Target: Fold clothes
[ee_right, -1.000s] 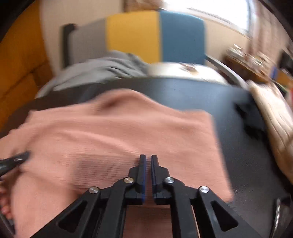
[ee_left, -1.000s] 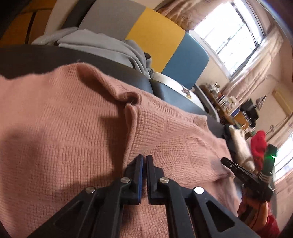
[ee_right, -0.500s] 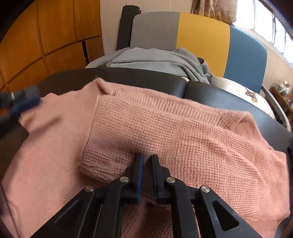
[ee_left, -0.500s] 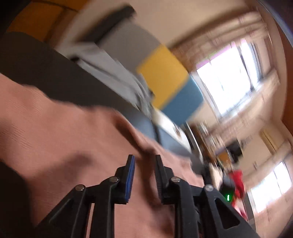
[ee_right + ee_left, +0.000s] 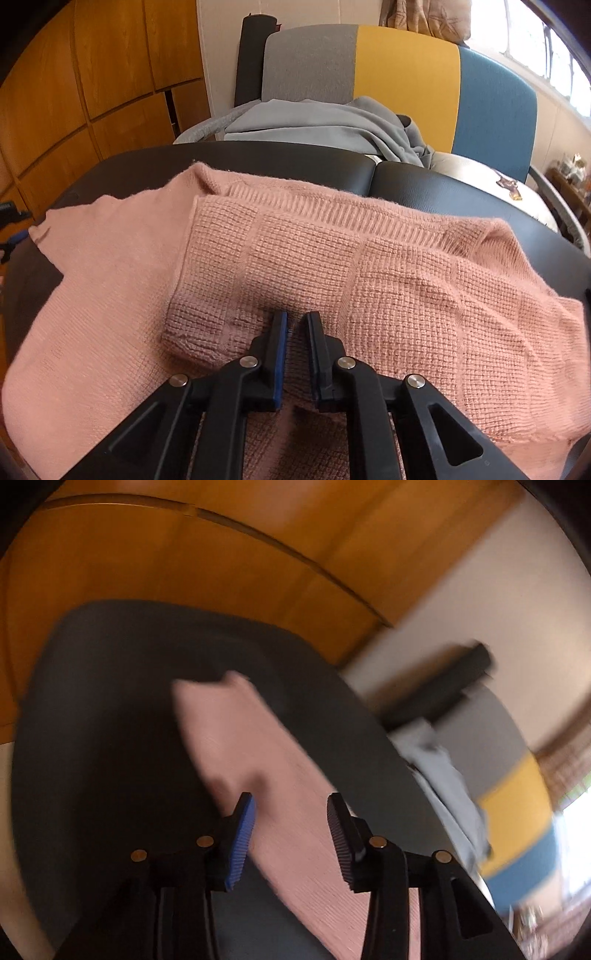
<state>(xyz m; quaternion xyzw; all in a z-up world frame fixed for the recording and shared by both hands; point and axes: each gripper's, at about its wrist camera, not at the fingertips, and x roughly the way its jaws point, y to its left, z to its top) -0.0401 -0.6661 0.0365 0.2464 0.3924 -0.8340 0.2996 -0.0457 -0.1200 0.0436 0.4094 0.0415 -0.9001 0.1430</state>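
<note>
A pink sweater is spread on a dark table. One side of it is folded over, so a thick knitted layer lies on top of the smooth layer. The right gripper is held low over the near edge of that folded layer. Its fingers are nearly together, with only a thin gap between them, and it cannot be told if any cloth is pinched there. The left gripper is seen in a blurry picture, over the sleeve end of the sweater. Its fingers are opening and are set well apart, and nothing is held between them. Behind the table, a gray cloth is piled in front of a gray, yellow and blue chair. A wooden wall is seen to the left.
</note>
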